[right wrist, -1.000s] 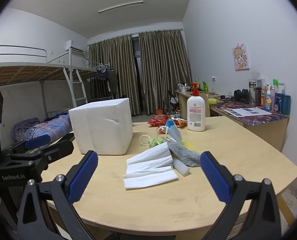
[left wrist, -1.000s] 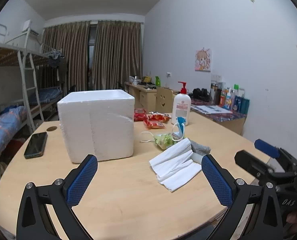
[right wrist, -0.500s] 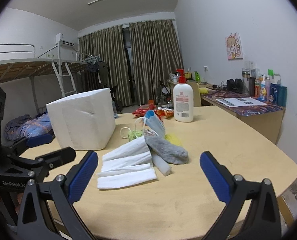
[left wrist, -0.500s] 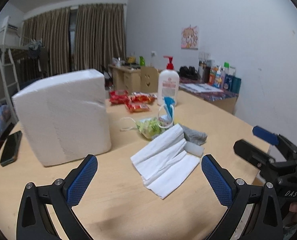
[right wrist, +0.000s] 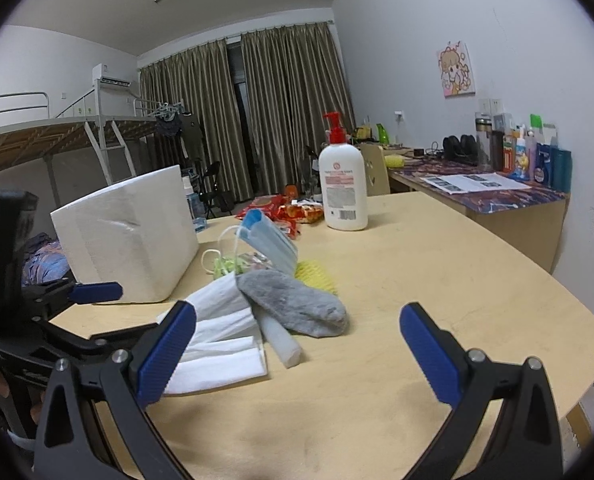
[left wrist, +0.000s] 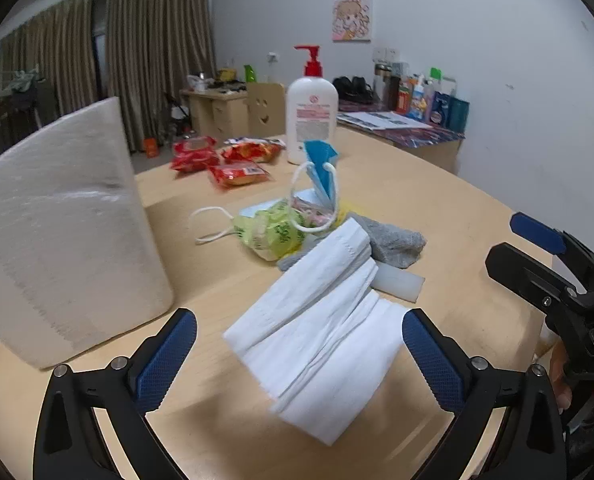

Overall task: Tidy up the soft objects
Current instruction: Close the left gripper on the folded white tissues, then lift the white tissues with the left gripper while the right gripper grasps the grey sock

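Two claws hang over the table [right wrist: 437,280], both wide open and holding nothing. Between the left claw's [left wrist: 299,354] blue tips lies the folded white tissue [left wrist: 317,336] — just past it a gray sock [left wrist: 393,242], a blue mask [left wrist: 321,172], and off to its left a white foam box [left wrist: 61,224]. The right claw [right wrist: 297,348] faces the sock [right wrist: 297,300], tissue at its left tip.

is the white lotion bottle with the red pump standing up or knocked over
Standing up. The lotion bottle rests on its base on the table, red pump pointing straight up, behind the pile of soft things.
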